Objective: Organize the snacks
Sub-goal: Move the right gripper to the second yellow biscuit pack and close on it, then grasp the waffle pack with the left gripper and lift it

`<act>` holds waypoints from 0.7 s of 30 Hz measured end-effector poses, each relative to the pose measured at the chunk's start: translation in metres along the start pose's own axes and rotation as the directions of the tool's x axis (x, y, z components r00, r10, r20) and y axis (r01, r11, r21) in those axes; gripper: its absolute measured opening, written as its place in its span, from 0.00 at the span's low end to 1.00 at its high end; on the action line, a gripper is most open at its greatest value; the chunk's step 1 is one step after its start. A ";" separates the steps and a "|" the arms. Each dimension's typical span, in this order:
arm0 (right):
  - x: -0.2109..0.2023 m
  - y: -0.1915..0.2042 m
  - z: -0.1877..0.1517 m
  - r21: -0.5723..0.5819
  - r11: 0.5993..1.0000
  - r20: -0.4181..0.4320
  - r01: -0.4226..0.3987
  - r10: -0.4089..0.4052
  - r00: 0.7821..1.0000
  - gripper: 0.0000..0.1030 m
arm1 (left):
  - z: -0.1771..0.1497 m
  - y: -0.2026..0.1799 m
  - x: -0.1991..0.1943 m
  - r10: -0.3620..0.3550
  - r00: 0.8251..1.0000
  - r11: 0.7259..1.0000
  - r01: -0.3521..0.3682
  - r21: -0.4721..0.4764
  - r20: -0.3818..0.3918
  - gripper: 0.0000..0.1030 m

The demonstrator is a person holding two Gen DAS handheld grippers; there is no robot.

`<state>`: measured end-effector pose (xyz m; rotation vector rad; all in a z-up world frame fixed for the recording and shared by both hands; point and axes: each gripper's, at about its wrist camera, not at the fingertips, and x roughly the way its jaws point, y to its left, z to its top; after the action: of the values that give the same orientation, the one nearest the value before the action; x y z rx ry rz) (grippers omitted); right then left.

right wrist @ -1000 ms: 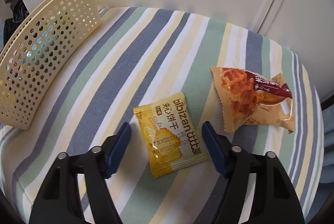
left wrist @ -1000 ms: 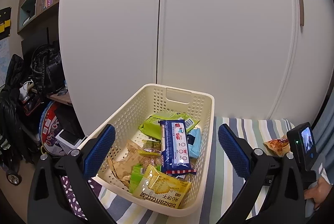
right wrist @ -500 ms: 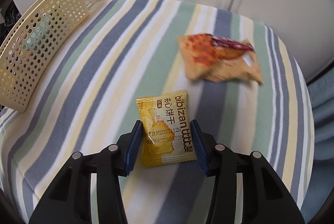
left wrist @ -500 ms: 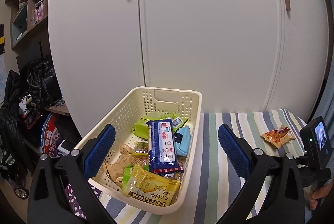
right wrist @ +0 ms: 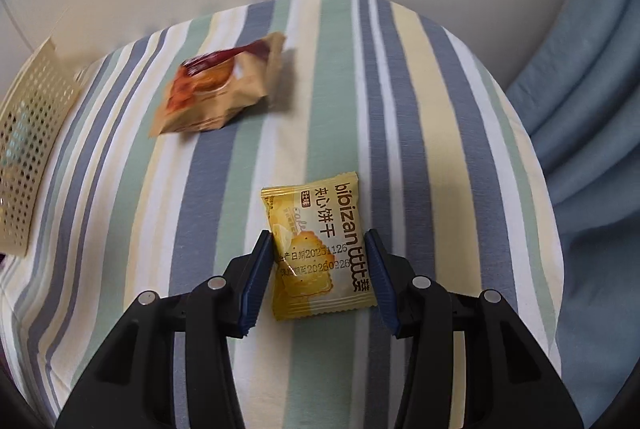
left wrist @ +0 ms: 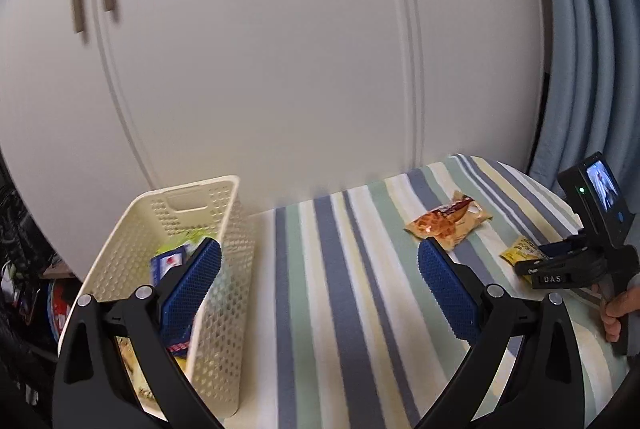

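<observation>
Our right claw (right wrist: 318,279) is closing around the yellow biscuit packet (right wrist: 318,247), its blue pads (right wrist: 258,281) lying just beside the packet's two long edges; whether they are already pressing it we cannot tell. That packet is lying flat on the striped cloth (right wrist: 344,77), glossy yellow with dark lettering, a printed biscuit and crimped ends. Beyond it, toward the cupboard doors (left wrist: 260,69), the waffle packet (right wrist: 218,89) is sitting, tan and orange with a dark red band, puffed and slightly crumpled. A second ago these pads were standing wide of the yellow packet; now they are hugging its sides, and the waffle packet is appearing to the upper left instead of the right. Our left claw (left wrist: 320,289) is hanging spread wide above the cloth, empty, and its view is now swinging rightward, so the cream basket (left wrist: 224,269) is sliding to the left edge. Inside the basket we are glimpsing a blue packet (left wrist: 168,265) and something green (left wrist: 188,239), partly hidden behind our finger.
</observation>
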<state>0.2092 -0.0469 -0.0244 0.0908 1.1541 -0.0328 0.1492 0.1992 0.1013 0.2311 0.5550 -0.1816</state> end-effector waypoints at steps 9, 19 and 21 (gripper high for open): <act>-0.007 -0.019 -0.007 0.069 0.991 0.045 -0.117 0.114 0.992 0.46 | 0.025 -0.069 0.112 -0.372 0.895 0.911 0.403 0.086 -0.245 0.97; -0.006 -0.017 -0.006 0.058 0.989 0.053 -0.134 0.131 0.990 0.46 | 0.019 -0.123 0.188 -0.324 0.853 0.869 0.439 0.227 -0.409 0.97; -0.006 -0.017 -0.007 0.057 0.989 0.054 -0.135 0.132 0.990 0.46 | 0.020 -0.130 0.199 -0.315 0.846 0.863 0.444 0.240 -0.430 0.97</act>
<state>0.1994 -0.0635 -0.0223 0.2196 1.0948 0.0483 0.2954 0.0483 -0.0117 0.4901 0.9584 -0.6395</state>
